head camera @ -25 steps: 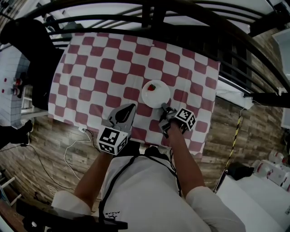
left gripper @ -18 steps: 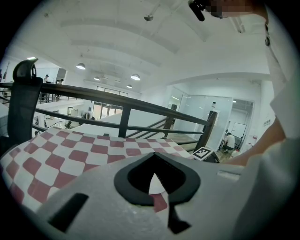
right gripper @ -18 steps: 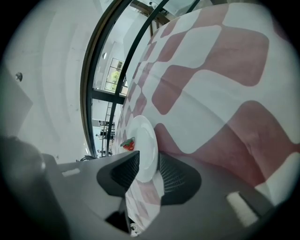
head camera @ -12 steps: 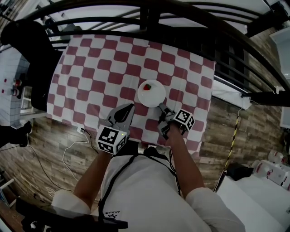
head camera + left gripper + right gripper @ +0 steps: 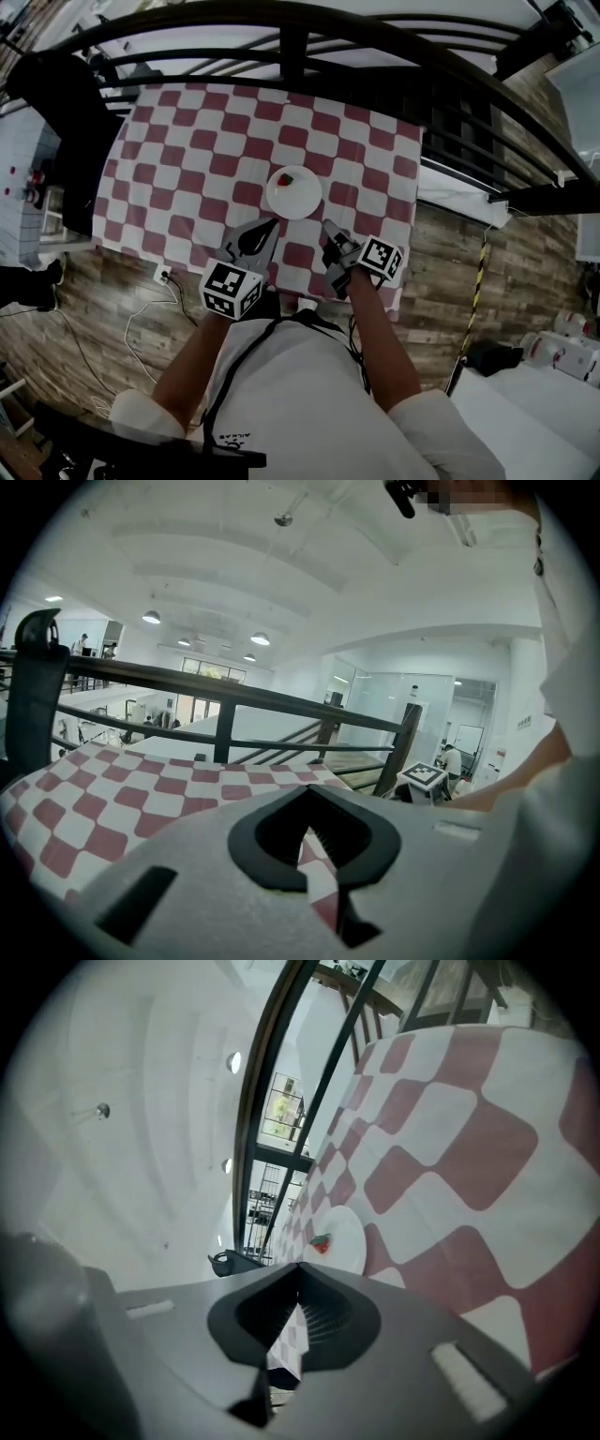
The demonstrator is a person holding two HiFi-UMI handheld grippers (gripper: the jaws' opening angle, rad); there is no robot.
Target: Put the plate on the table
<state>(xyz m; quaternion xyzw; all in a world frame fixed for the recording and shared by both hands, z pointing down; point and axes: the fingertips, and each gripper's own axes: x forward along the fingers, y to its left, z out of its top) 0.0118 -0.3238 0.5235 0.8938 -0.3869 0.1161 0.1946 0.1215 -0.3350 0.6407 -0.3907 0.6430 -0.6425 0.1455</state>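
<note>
1. White round plate [image 5: 298, 197] lies flat on the counter [image 5: 178, 150], which is covered w/ a red-and-white checked cloth [image 5: 366, 150]. It sits in the half nearer the person, about mid-width.
2. Small red strawberry-like piece [image 5: 286, 178] sits on the plate, toward its far-left rim.
3. R tool [image 5: 328, 232]: jaws shut tip to tip, nothing between them. It is low over the cloth, just beside the plate's near-right rim but not touching it.
4. R tool view: tips of the R tool [image 5: 298, 1267] meet. The plate [image 5: 345, 1237] is ahead of them and apart, w/ the red piece [image 5: 321, 1241] on it.
5. L tool [image 5: 265, 230]: jaws also closed and empty. It is near the plate's near-left rim, w/ a strip of cloth between.
6. L tool view: tips of the L tool [image 5: 306, 793] are together, and only checked cloth [image 5: 112, 799] and a black metal railing [image 5: 225, 726] show beyond them.
7. Vs 1.0 s ago: the R tool tip was then at the plate's near-right rim. Now a gap shows, so the tool has drawn back.
8. Vs 0.5 s ago: the gap is a bit wider. The L tool is about as before.
9. The plate keeps its spot on the checks. It sits further left in the head view only because the whole scene has shifted.
10. The railing [image 5: 281, 42] runs along the counter's far side. Wood-plank floor [image 5: 112, 309] lies below the near edge.
</note>
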